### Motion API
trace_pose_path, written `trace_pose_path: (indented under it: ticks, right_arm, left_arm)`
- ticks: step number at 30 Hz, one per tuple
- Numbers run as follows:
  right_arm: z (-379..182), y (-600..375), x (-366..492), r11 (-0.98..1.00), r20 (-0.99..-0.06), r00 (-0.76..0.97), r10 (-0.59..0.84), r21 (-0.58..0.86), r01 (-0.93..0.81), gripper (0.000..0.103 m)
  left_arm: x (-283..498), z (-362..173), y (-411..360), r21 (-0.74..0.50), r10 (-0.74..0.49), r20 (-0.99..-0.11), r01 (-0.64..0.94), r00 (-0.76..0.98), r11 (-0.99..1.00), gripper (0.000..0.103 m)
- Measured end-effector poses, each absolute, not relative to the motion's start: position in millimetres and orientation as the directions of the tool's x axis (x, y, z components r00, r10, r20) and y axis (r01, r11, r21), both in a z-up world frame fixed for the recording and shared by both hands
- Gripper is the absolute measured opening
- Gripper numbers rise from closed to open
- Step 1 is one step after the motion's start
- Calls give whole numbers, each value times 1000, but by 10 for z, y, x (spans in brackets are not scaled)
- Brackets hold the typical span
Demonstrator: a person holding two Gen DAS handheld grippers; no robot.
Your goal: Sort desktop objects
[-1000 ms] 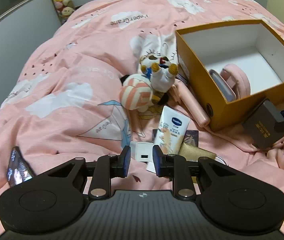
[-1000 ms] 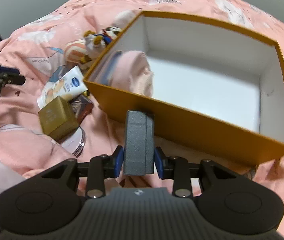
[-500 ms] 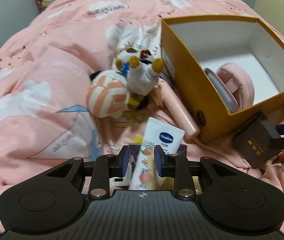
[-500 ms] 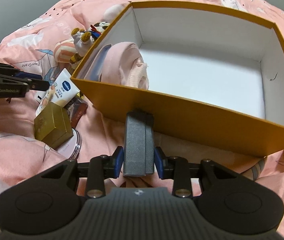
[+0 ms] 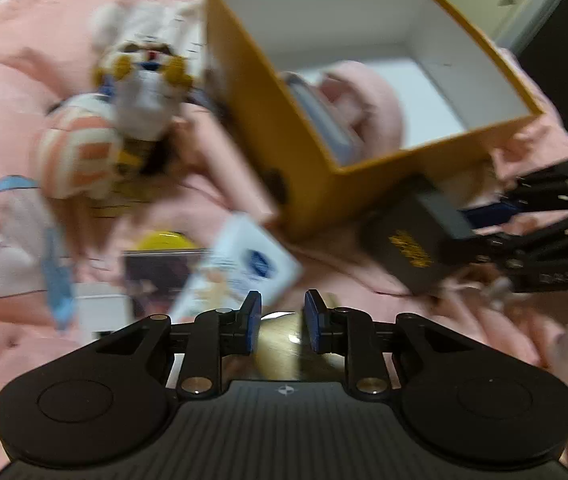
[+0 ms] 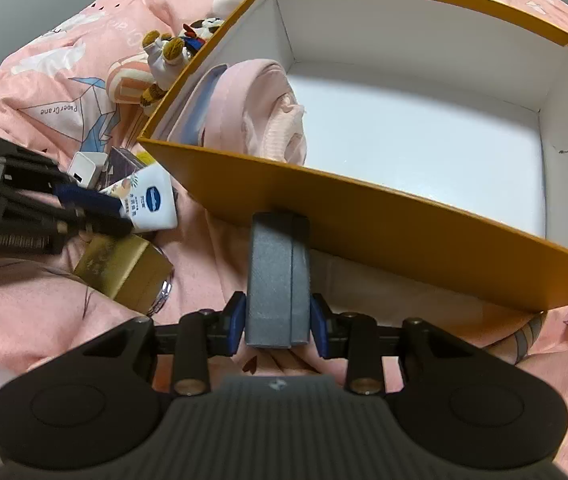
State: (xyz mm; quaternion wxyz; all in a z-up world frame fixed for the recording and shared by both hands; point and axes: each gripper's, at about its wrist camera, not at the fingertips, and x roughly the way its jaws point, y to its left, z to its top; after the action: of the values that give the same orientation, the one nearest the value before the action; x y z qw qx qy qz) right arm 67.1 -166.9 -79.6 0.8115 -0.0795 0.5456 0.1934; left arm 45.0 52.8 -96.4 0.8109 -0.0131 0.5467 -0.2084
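An orange box with a white inside stands open on the pink bedspread, holding a rolled pink cloth. My right gripper is shut on a dark grey box, held upright against the orange box's near wall; the left wrist view shows that grey box too. My left gripper hangs over a gold box, and its jaws are closing. The gold surface shows through the gap, and the pads are not pressing on it. A white lotion tube lies just beyond the left fingertips. The left wrist view is blurred.
A plush figure and a striped plush ball lie left of the orange box. A white charger, a dark card case and something yellow crowd around the tube and gold box.
My left gripper has dropped and tipped downward, coming in over the lotion tube and the gold box. The right gripper has stayed by the orange box's wall, still holding the grey box.
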Motion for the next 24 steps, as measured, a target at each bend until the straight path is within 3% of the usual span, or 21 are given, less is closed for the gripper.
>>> trace_pose_path:
  ticks: [7, 10, 13, 15, 24]
  right_arm:
    - [-792, -1665, 670, 910, -918, 327, 227, 80, -406, 36]
    - [-793, -1657, 668, 909, -917, 325, 231, 85, -407, 36]
    - [-790, -1648, 670, 906, -916, 323, 236, 87, -414, 36]
    - [-790, -1656, 669, 904, -916, 321, 241, 92, -417, 37]
    - [-800, -1748, 737, 902, -924, 286, 256, 122, -414, 37]
  left_arm:
    - [478, -738, 703, -195, -299, -869, 283, 394, 939, 27]
    - [591, -642, 846, -100, -211, -873, 262, 439, 960, 28]
    - [753, -656, 906, -28, -154, -900, 300, 408, 954, 39]
    - [834, -705, 887, 8, -129, -915, 335, 384, 942, 53]
    - [1146, -1048, 844, 5, -93, -975, 436, 204, 900, 54]
